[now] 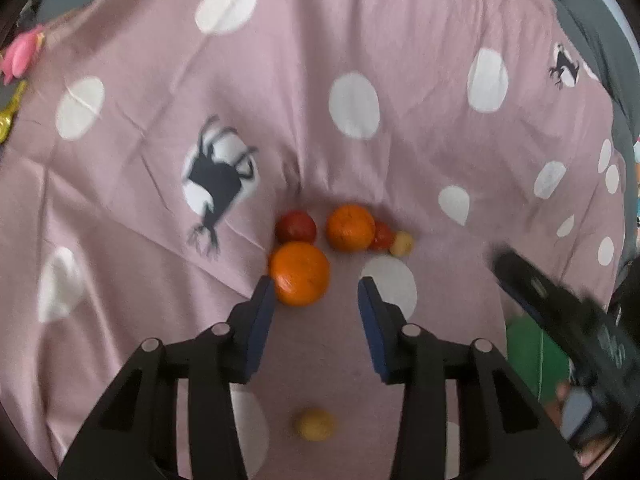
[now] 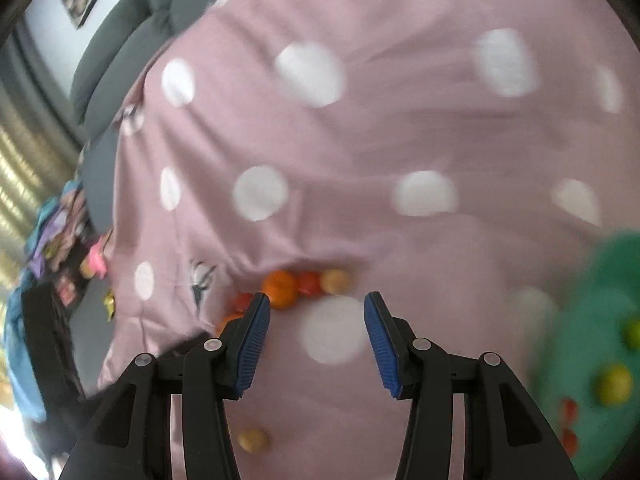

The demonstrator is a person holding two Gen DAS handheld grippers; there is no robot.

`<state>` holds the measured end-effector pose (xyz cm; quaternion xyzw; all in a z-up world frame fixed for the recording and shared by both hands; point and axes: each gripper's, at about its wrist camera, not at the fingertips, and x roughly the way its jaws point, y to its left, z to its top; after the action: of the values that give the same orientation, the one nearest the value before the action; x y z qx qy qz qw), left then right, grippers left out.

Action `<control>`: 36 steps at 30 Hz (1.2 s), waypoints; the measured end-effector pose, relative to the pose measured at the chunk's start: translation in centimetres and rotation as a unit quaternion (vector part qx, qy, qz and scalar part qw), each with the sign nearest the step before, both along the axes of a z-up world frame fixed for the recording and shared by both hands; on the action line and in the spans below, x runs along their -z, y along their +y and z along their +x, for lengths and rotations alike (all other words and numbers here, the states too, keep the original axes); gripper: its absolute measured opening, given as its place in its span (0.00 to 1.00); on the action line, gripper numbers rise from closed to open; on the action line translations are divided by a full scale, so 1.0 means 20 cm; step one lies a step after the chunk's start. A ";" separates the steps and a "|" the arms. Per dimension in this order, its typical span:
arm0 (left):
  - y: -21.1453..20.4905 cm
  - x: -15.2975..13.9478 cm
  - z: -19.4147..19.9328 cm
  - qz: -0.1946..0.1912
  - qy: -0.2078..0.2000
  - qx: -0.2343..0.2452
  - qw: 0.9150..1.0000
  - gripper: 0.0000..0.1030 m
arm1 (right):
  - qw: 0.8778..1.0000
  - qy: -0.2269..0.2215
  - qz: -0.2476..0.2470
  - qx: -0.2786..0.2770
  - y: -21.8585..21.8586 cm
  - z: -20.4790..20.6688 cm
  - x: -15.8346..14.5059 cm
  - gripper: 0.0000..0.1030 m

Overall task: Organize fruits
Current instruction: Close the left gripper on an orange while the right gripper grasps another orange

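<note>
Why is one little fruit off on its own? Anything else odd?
A small yellow fruit lies alone on the sheet, apart from the cluster around the oranges in a dip. Other fruit already sits in the green tray. Nothing looks spilled or damaged.

Home bedroom: polka-dot bedsheet (image 1: 280, 80), grey headboard (image 2: 116, 40).

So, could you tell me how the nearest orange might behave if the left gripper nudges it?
The nearest orange is round, so it would probably roll. The soft pink bedsheet dips around it, which may slow it. It looks firm enough to grip.
</note>
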<state>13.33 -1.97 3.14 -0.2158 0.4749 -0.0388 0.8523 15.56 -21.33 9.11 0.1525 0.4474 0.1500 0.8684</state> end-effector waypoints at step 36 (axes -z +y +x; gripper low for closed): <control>0.12 0.13 0.11 -0.056 0.029 -0.076 0.995 0.36 | 0.998 0.037 -0.013 -0.053 0.22 0.13 0.21 0.15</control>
<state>15.59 0.39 0.49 -0.2998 0.4787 0.0057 0.8252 18.23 -16.88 4.82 0.1224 0.4885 0.1842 0.8441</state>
